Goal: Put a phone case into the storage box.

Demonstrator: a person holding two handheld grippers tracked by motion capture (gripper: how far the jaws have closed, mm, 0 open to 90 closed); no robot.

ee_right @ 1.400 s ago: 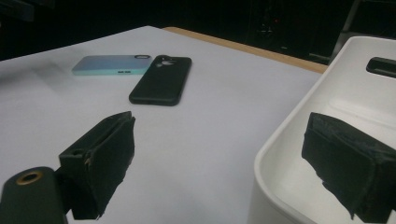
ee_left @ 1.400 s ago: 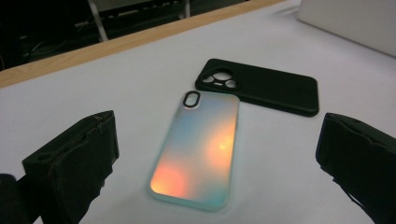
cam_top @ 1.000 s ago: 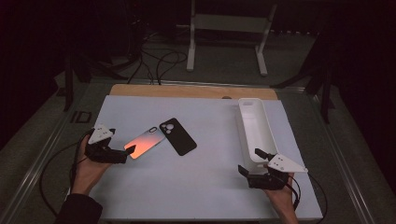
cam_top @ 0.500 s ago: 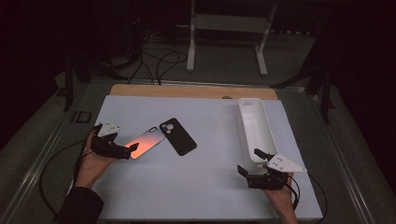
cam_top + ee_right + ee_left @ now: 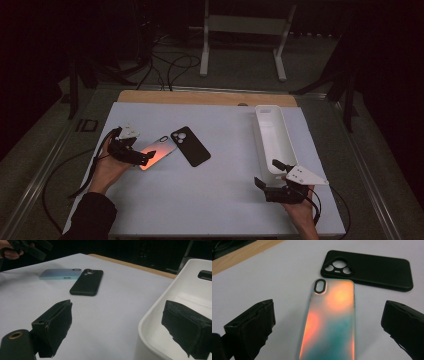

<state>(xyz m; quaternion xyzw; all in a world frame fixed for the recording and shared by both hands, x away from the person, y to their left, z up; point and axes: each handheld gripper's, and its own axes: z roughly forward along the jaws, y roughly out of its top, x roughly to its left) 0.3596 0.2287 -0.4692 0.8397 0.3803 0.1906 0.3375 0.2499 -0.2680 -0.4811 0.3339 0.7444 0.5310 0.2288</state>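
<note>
Jaws of the left gripper [image 5: 327,327] stand apart astride the iridescent phone case [image 5: 330,320], low in frame; right gripper [image 5: 274,175], lower right, also gapes, empty.

Orange-and-teal iridescent phone case [image 5: 332,322], matte black phone case [image 5: 372,270], white tray [image 5: 272,137], pale white table [image 5: 220,200] with wooden edge.

Black case [image 5: 86,282] seemingly touches iridescent case [image 5: 60,273]; white tray [image 5: 160,315] right.
</note>
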